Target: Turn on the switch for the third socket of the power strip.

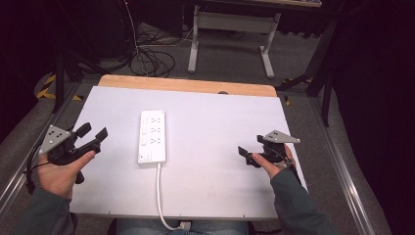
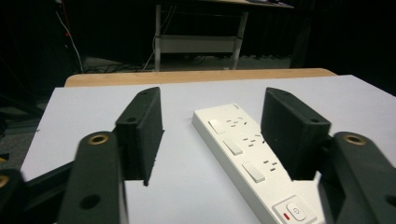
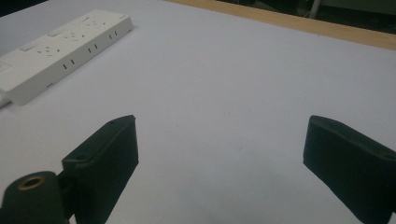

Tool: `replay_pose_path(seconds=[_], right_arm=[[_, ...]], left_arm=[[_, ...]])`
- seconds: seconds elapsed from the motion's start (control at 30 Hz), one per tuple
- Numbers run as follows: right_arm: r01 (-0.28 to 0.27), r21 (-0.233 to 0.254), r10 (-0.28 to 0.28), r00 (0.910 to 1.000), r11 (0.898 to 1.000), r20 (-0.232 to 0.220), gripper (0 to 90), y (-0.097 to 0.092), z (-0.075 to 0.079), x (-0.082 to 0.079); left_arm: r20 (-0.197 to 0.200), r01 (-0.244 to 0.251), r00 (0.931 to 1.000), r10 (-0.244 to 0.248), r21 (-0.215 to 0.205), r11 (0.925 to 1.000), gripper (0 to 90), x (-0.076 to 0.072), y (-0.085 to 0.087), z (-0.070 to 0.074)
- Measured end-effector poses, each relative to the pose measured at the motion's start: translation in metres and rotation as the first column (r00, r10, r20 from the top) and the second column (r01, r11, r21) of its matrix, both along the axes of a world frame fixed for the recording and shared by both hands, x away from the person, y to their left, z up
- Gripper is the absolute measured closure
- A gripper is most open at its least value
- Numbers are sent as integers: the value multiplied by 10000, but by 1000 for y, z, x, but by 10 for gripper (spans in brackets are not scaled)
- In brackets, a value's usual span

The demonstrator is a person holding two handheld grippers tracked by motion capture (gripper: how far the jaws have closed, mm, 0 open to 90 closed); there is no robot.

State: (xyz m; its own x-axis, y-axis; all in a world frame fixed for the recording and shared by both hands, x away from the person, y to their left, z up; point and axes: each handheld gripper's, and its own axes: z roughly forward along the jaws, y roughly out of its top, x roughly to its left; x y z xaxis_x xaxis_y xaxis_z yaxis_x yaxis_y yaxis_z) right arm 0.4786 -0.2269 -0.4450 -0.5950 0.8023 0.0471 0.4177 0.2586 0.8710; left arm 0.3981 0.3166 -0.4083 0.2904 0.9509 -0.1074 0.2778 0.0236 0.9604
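Observation:
A white power strip [image 1: 152, 135] lies lengthwise in the middle of the white table top [image 1: 210, 147], its cord running back to the near edge. My left gripper [image 1: 93, 133] hovers at the table's left edge, left of the strip, its jaws open with nothing between them. From the left gripper view the power strip [image 2: 247, 158] shows between and beyond the open left gripper [image 2: 219, 135]. My right gripper [image 1: 254, 149] is held near the right edge, well apart from the strip. In the right gripper view the right gripper [image 3: 219, 168] stands wide open over bare table, the power strip [image 3: 60, 51] far off.
A strip of bare wood [image 1: 186, 84] edges the far side of the table. Beyond it stand a white desk frame [image 1: 230, 34] and tangled cables [image 1: 147, 58] on the floor. Metal rails [image 1: 342, 161] run along both table sides.

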Motion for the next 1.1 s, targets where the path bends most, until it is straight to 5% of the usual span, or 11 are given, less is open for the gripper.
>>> replay_pose_path(seconds=[0.53, 0.8, 1.1], right_arm=[[-14, 3, 14, 10000, 10000, 3, 107, 0, 0, 0], [11, 22, -11, 10000, 10000, 6, 107, 0, 0, 0], [13, 25, -13, 10000, 10000, 15, 107, 0, 0, 0]], left_arm=[[23, -68, 10000, 68, 74, 9999, 214, 1, -1, 0], [-20, -76, 10000, 76, -9, 10000, 61, 1, -2, 1], [-71, 172, 9998, -173, -96, 9998, 26, 2, -4, 1]])
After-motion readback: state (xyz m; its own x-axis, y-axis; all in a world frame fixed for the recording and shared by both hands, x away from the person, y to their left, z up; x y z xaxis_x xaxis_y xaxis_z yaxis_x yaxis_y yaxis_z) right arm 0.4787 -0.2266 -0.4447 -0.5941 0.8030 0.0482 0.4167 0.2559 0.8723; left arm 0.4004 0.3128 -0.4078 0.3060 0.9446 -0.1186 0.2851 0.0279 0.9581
